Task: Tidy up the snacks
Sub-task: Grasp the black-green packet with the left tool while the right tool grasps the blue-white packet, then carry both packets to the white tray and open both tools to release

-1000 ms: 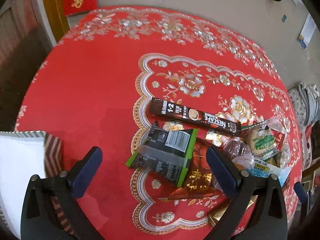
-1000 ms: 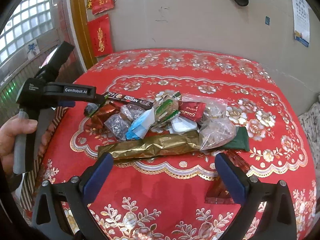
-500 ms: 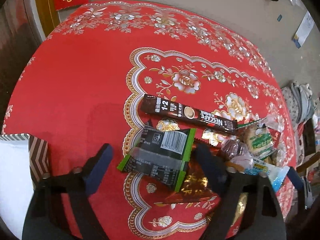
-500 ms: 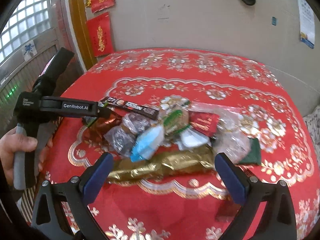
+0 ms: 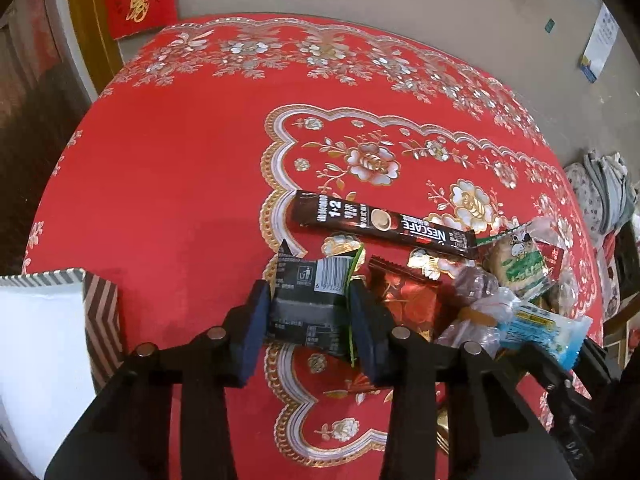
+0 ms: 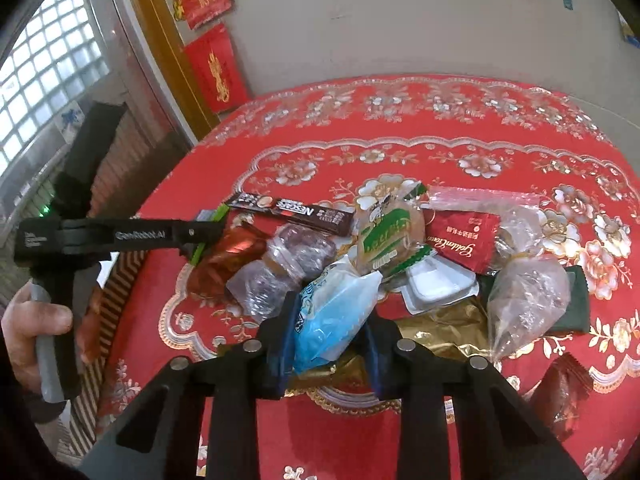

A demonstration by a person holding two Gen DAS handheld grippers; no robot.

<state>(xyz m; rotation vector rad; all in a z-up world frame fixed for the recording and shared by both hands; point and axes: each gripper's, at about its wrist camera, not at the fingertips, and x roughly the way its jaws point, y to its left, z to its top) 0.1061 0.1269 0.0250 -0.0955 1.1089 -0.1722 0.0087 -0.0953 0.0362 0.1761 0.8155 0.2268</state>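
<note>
Both tongs closed since before: left tongs clamp black packet, right tongs blue packet

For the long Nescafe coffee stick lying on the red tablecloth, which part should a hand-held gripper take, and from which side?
Grip the Nescafe stick at its bare left end, from above, jaws across its narrow width. It lies flat and thin; its right end meets the green-printed biscuit pack.
</note>
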